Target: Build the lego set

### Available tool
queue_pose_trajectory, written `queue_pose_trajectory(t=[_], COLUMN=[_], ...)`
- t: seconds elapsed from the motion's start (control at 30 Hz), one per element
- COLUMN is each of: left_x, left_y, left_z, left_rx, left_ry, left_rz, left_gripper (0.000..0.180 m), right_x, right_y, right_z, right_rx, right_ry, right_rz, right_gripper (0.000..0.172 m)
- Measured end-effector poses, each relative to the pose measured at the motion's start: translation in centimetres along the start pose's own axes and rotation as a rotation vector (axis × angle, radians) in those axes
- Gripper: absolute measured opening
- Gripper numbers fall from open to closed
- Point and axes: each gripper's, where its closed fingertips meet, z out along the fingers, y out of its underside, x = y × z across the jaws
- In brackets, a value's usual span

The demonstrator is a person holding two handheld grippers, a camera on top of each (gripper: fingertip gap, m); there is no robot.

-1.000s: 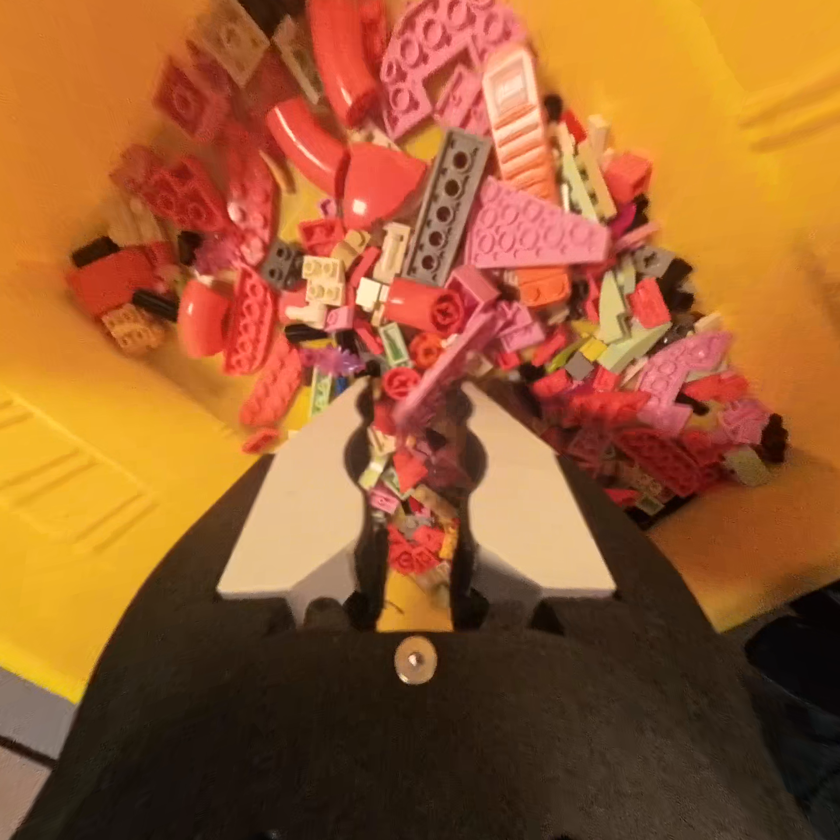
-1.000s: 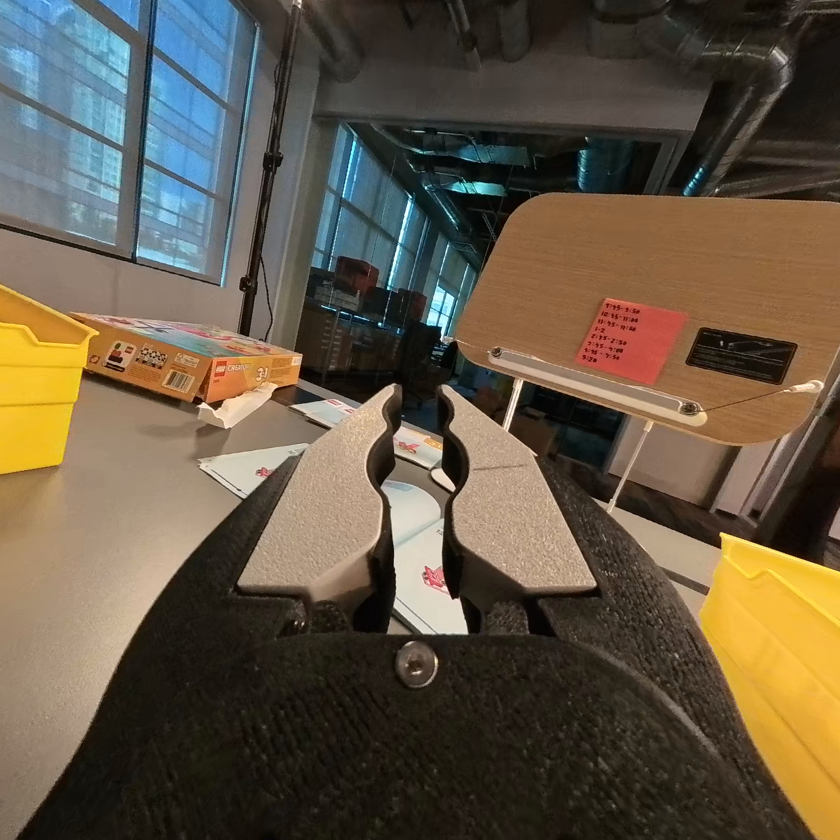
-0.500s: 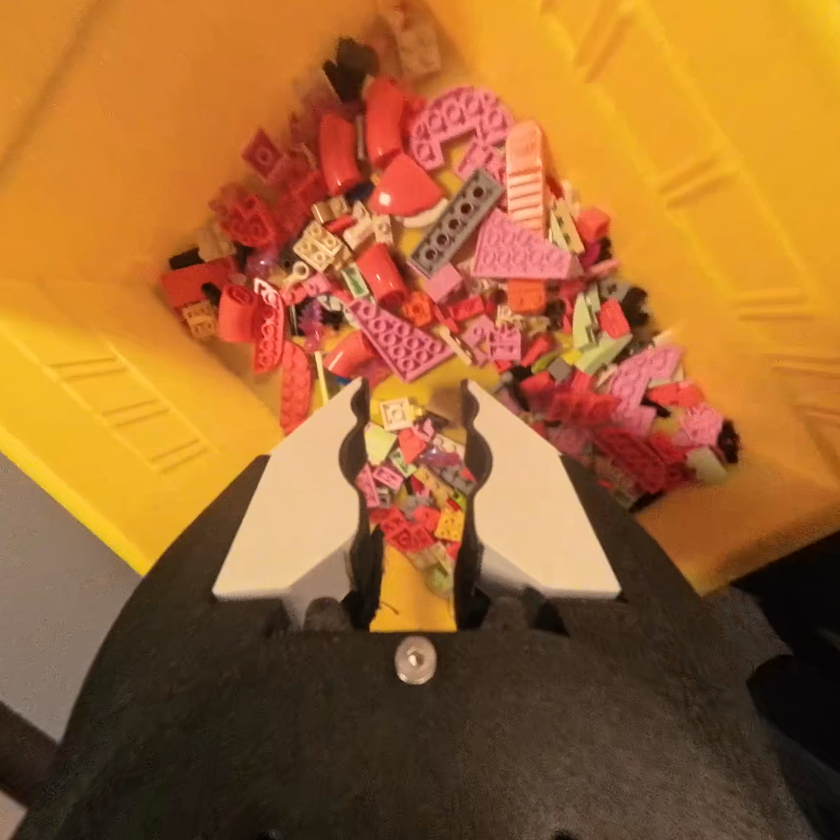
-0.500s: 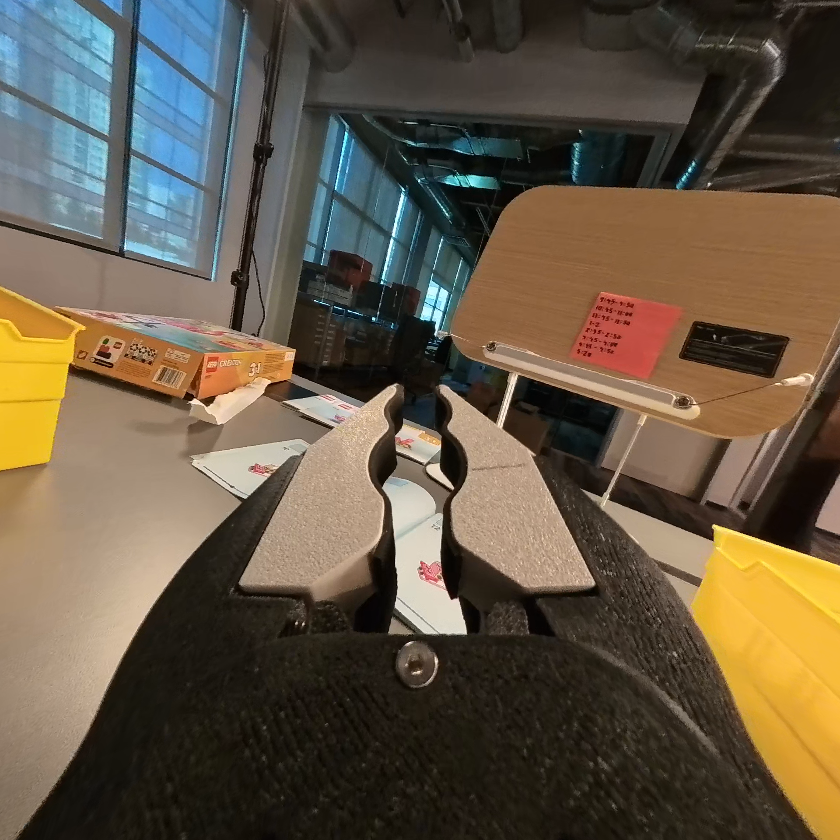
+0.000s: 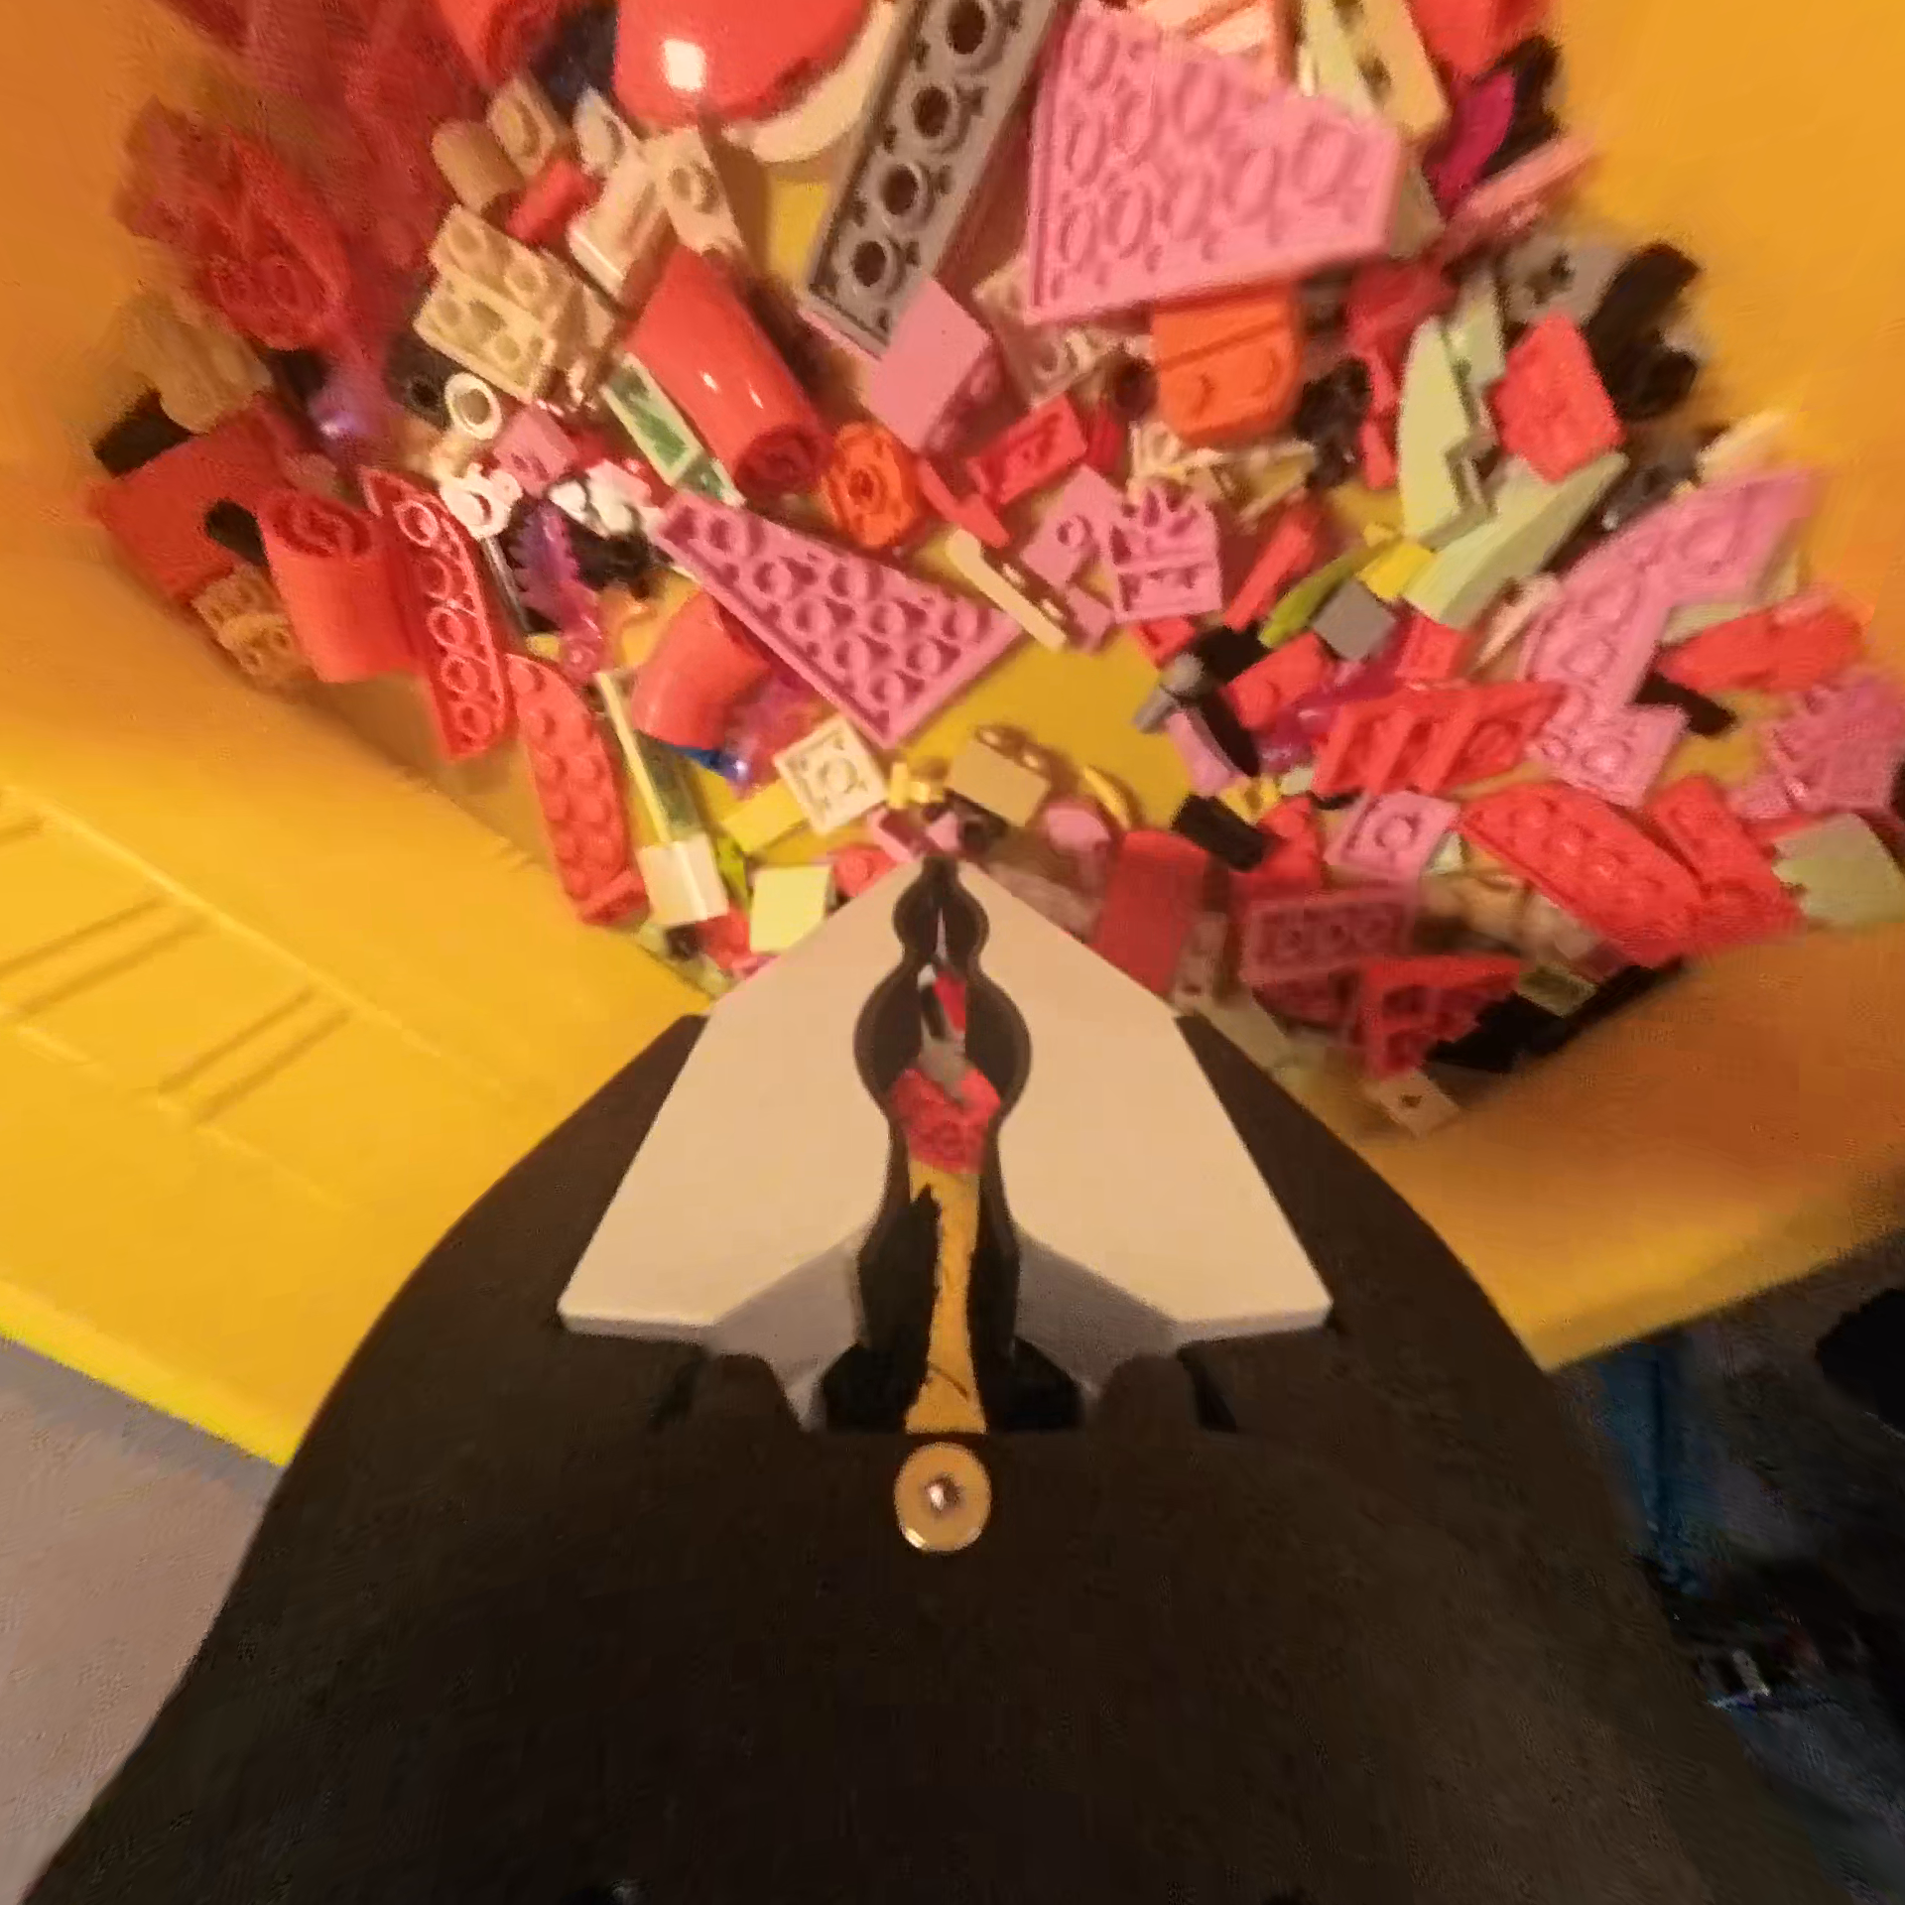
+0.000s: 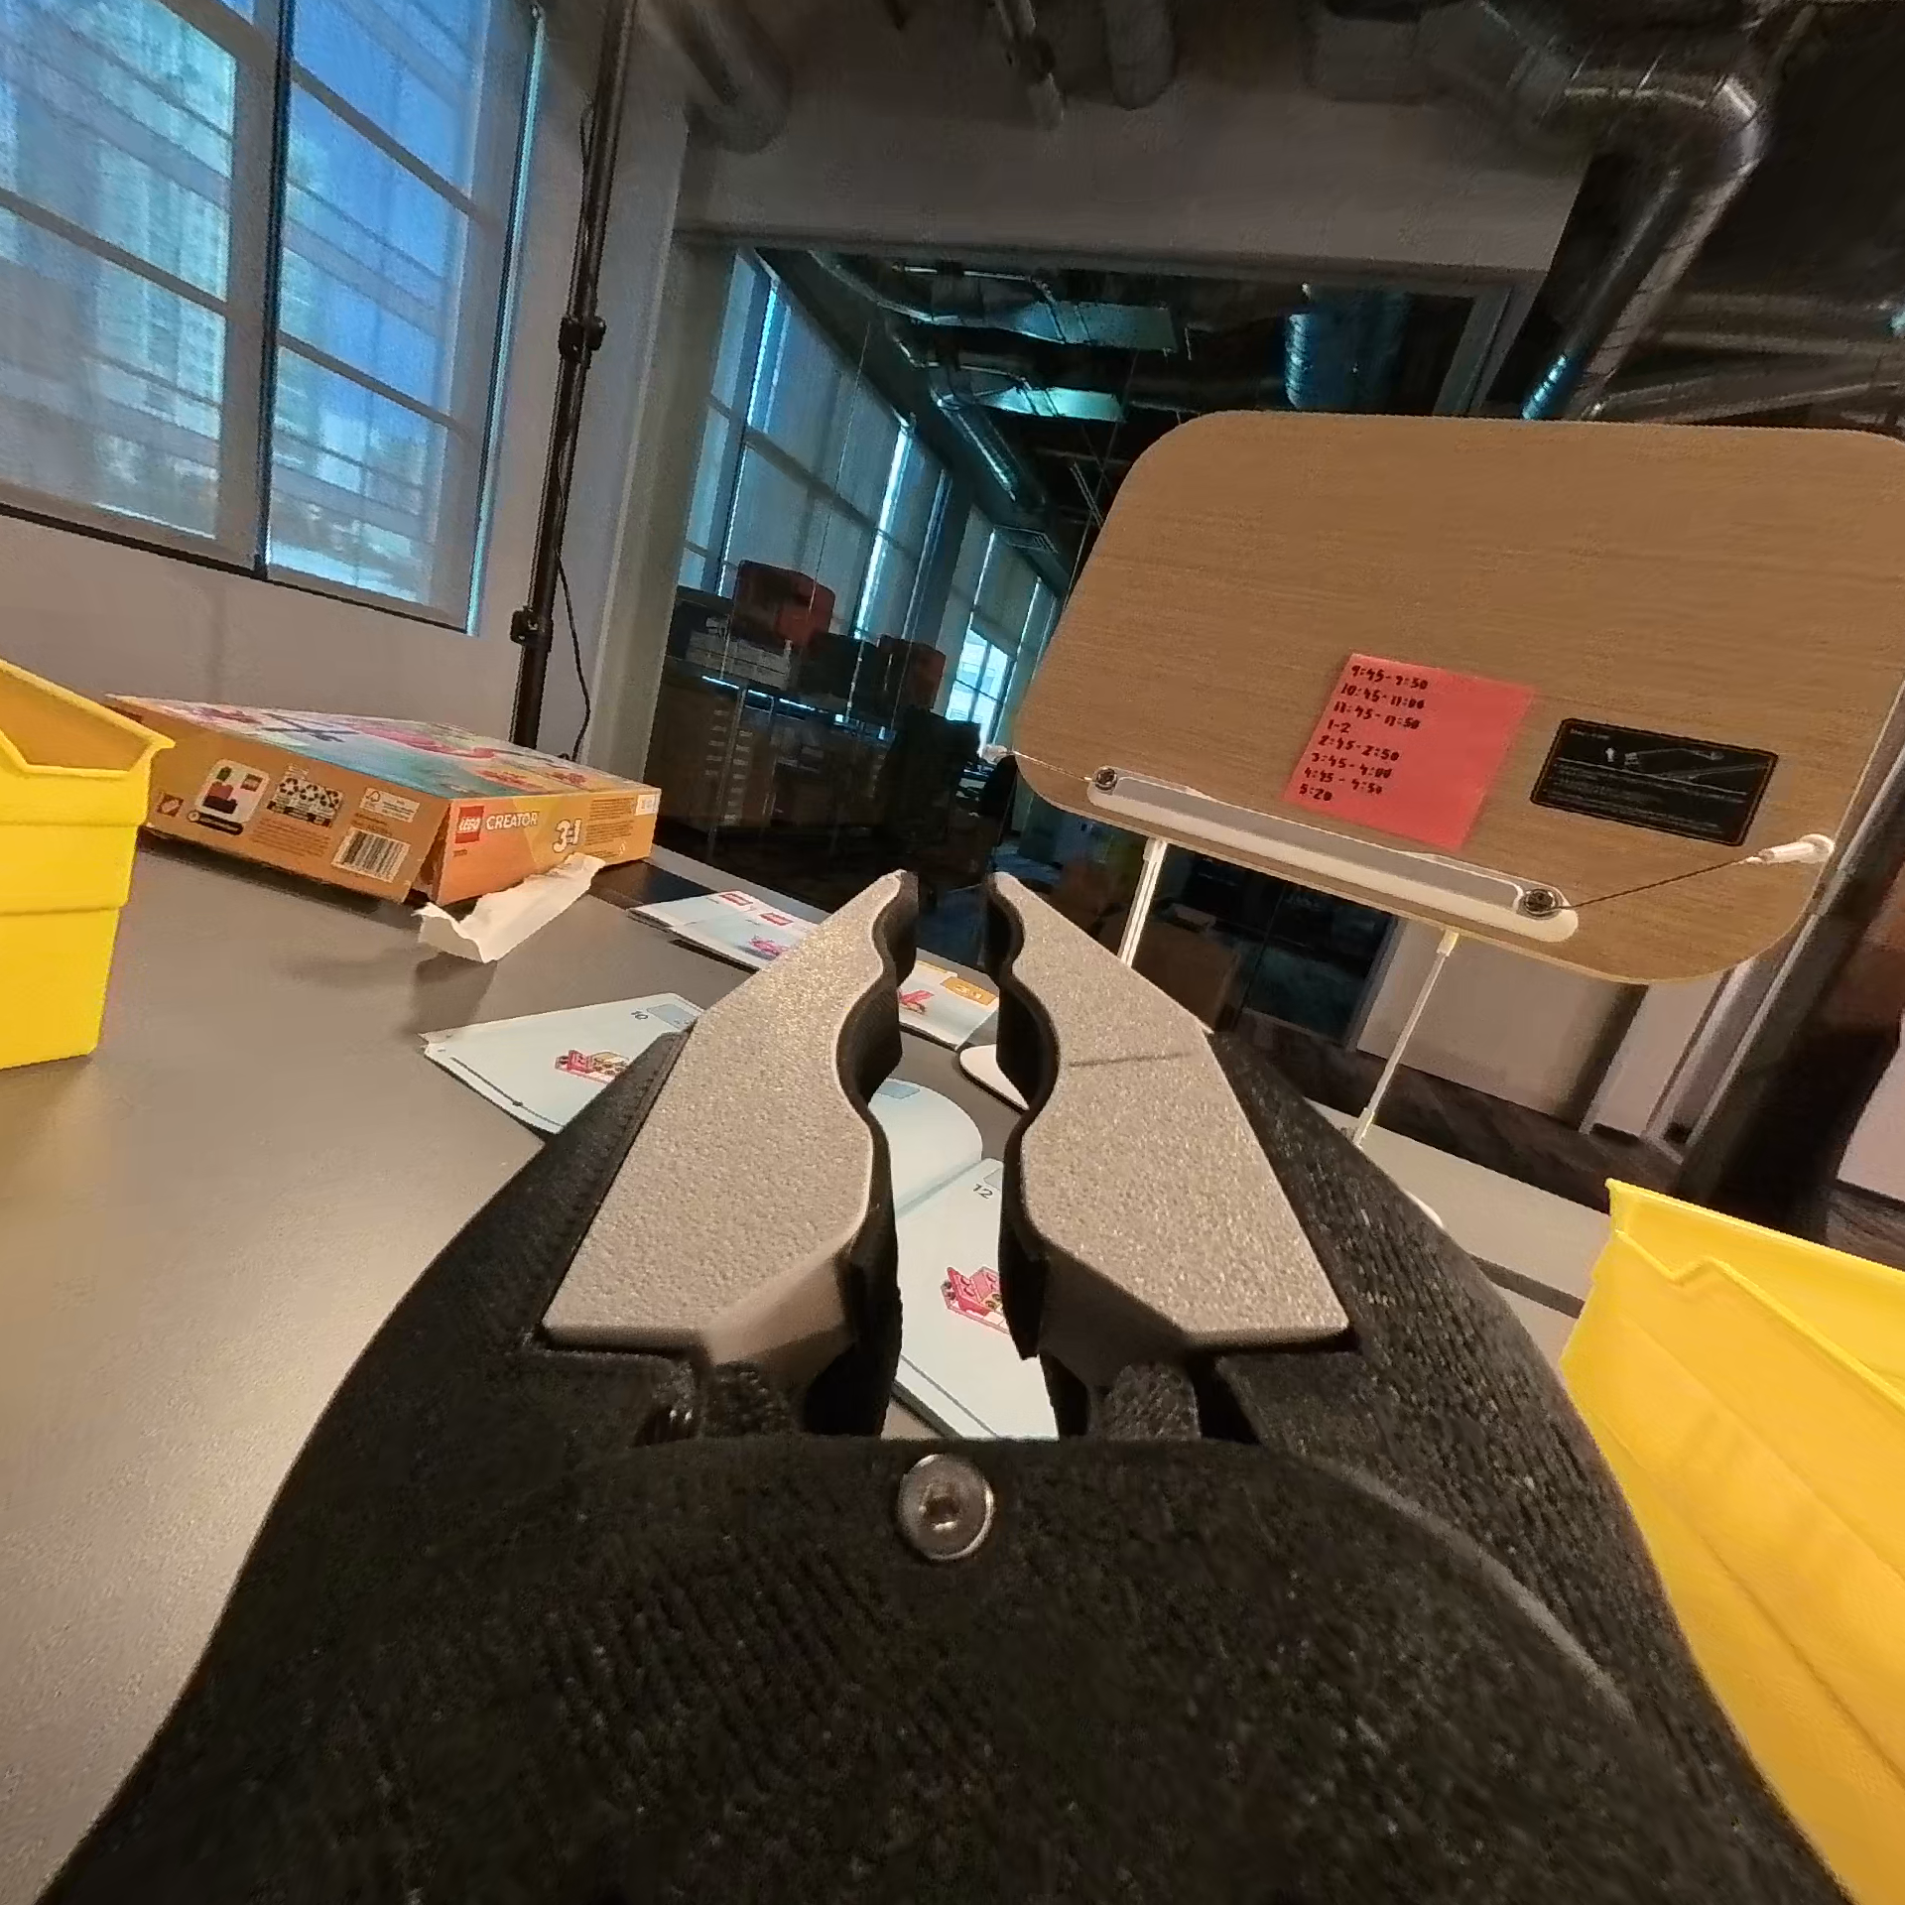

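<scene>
Yellow bin [image 5: 258,928] tilted toward camera, heaped with red, pink toy bricks [image 5: 1185,464], so pile lies within reach. Left gripper [image 5: 936,876] inside bin, tips together just above small pieces; nothing visibly pinched. Right gripper [image 6: 954,897] narrowly parted, empty, above instruction booklets [image 6: 536,1041] on grey table [image 6: 206,1185]; wooden book stand [image 6: 1443,577] far right.

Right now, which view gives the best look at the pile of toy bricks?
The left wrist view. It looks straight down into the yellow bin at the brick pile, though blurred, with the left gripper closed just above it. The right wrist view shows no bricks: only yellow bins' outer walls, a box and booklets on the table.
</scene>
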Motion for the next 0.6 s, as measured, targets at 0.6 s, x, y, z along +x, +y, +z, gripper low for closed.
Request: queue_pose_trajectory(t=[0.6], left_x=[1.5], left_y=[-3.1], left_z=[-0.7], left_rx=[0.185], left_ry=[0.196], left_rz=[-0.182], left_gripper=[0.000], right_x=[0.2], right_y=[0.0], right_z=[-0.1], right_rx=[-0.001], right_ry=[0.007], right_rz=[0.004], right_gripper=[0.007])
